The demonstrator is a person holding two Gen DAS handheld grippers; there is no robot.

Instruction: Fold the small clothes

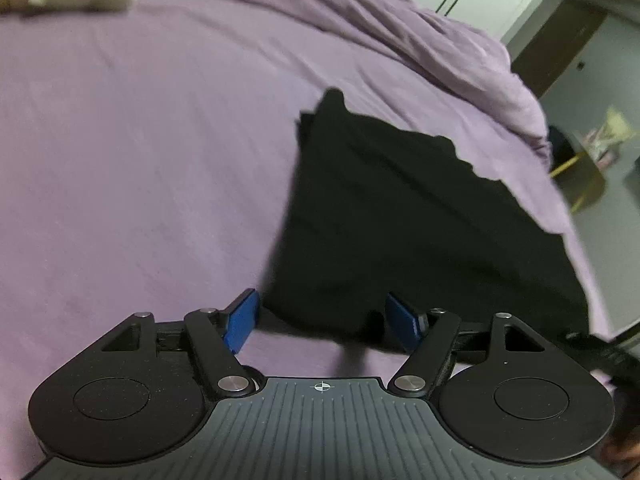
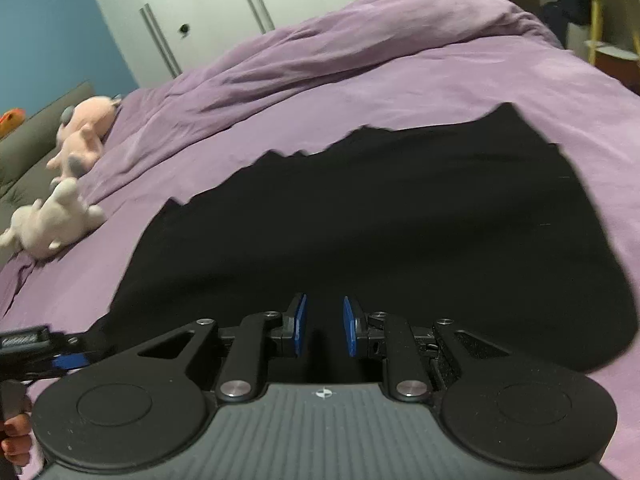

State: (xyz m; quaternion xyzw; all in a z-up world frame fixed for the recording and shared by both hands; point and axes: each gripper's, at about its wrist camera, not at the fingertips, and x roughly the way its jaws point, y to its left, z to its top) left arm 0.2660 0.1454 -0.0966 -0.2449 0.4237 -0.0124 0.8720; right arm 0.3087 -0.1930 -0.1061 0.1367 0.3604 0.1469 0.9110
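Observation:
A black garment [image 1: 416, 220] lies flat on the purple bedspread [image 1: 140, 160]; in the right wrist view it [image 2: 380, 220] fills the middle. My left gripper [image 1: 324, 320] is open, its blue pads on either side of the garment's near left corner, just above the bed. My right gripper [image 2: 323, 326] is open with a narrow gap, low over the garment's near edge, with nothing between the pads. The left gripper also shows at the left edge of the right wrist view [image 2: 40, 352].
Plush toys [image 2: 60, 220] lie at the bed's left side, one pink [image 2: 86, 128]. A bunched purple duvet [image 2: 360, 36] runs along the far side. White wardrobe doors [image 2: 240, 8] stand behind. A yellow-legged stand [image 1: 580, 168] is beside the bed.

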